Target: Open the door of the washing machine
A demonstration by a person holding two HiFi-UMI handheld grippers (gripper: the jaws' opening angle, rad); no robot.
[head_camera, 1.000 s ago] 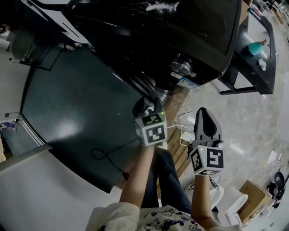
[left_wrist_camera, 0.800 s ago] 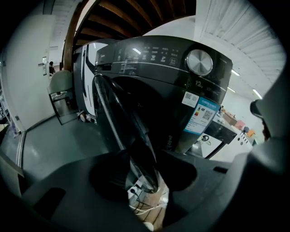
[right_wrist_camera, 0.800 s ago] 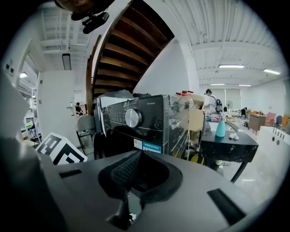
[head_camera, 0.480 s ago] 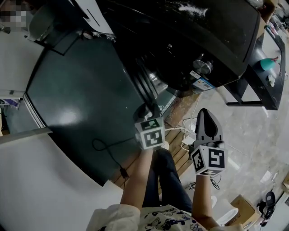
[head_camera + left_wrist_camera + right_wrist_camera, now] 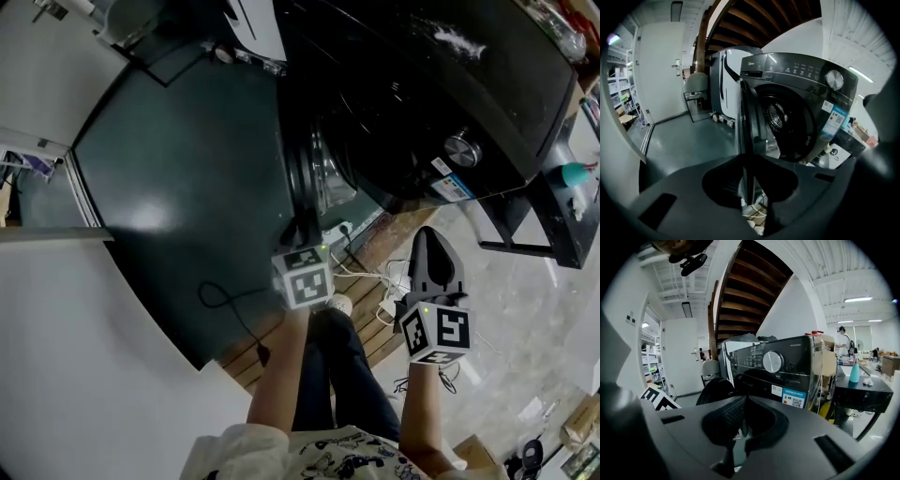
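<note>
Left gripper [image 5: 748,165]: jaws closing, with a narrow gap between them. Only floor [image 5: 684,145] and cables [image 5: 754,213] show through it, and nothing is pinched. Door [image 5: 746,117] of the washing machine [image 5: 806,70] stands swung open, seen edge-on, with its lower edge right at my jaw tips. I cannot tell whether they touch. Drum opening [image 5: 783,119] lies exposed just right of the door. Right gripper [image 5: 743,401]: jaws together, empty, facing the control knob [image 5: 772,361], apart from the machine.
</note>
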